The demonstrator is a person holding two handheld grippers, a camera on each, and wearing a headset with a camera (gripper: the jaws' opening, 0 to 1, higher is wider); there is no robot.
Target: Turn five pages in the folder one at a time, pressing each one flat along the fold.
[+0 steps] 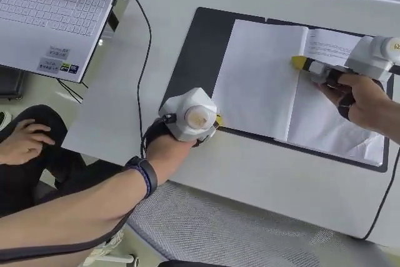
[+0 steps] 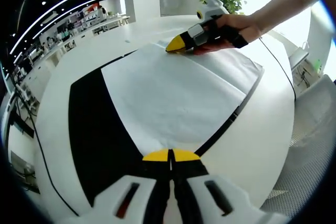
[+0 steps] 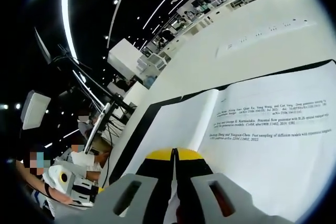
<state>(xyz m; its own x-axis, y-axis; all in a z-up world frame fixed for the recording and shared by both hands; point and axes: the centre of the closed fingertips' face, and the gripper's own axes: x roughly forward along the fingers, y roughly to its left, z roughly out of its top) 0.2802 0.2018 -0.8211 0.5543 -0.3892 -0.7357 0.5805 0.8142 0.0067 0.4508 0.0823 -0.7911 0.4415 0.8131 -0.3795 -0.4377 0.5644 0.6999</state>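
The folder (image 1: 199, 51) lies open on the table (image 1: 250, 173), its black cover flat, with a blank page (image 1: 259, 73) on its left half and a printed page (image 1: 334, 114) on its right. The right gripper (image 1: 300, 62) has its jaws together with nothing between them, and its yellow end sits on the fold (image 1: 295, 101) near the top. In the right gripper view the tips (image 3: 161, 156) lie on the line where the blank sheet meets the print. Closed jaws make a narrow, blunt pad that suits running down a crease. This looks like the pressing step for a turned page, with most of the fold below the tips not yet covered. The left gripper (image 1: 216, 120) is likewise closed on nothing. In the left gripper view its tips (image 2: 157, 156) rest at the near corner of the blank page, by the folder's lower edge. That placement seems meant to pin sheet and cover so they neither spring back nor slide while the other hand pushes along the spine. I cannot tell how many pages are done. The printed page is wrinkled near its lower corner, so the next lift probably wants a gentle pinch at a flatter edge. A laptop (image 1: 50, 4) sits well apart at the table's far left.
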